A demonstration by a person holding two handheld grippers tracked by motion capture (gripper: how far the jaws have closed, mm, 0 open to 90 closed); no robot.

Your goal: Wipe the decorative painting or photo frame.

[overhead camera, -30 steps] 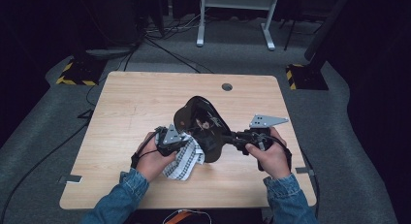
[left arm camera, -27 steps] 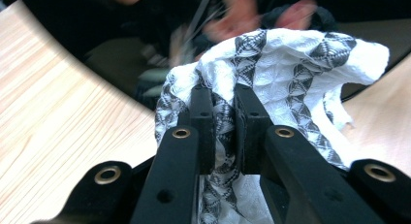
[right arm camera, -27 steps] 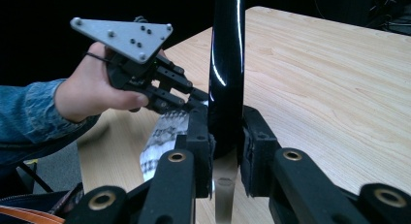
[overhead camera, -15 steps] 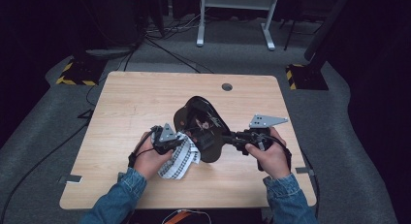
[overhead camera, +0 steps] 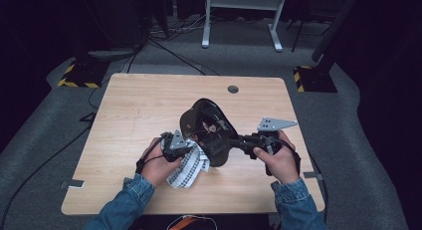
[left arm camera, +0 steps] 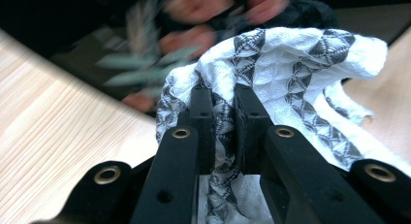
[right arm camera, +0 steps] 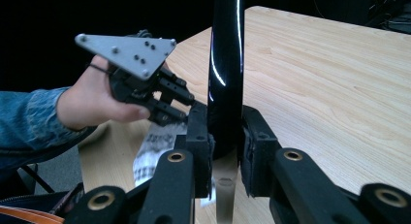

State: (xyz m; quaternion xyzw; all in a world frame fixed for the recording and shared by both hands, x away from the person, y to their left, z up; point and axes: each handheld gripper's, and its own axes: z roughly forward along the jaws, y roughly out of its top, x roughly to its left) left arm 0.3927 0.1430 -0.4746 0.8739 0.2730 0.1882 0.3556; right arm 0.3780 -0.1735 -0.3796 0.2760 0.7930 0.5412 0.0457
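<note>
Black jaws of the left gripper (left arm camera: 224, 105) are pinched tight on a fold of white cloth (left arm camera: 291, 78) woven with dark triangle bands; in the left gripper view the fabric bunches up above the 2 jaws and spills off to the right, with a strip of it running down between them. Just beyond the cloth, blurred, lies the glossy dark plate with its leaf and flower pattern. In the high view this left gripper (overhead camera: 175, 142) sits at the plate's lower left edge, the cloth (overhead camera: 188, 163) hanging from it onto the wooden table (overhead camera: 129, 110), touching the plate's rim.

The right gripper (right arm camera: 224, 129) is clamped on the rim of the black plate (right arm camera: 226, 64), which stands on edge between the 2 jaws, seen side-on as a thin shiny band. In the high view the right gripper (overhead camera: 242, 141) holds the plate (overhead camera: 206, 125) from its right side, the plate tilted up off the table, its patterned face turned toward the left gripper. Both hands rest near the table's front half.
</note>
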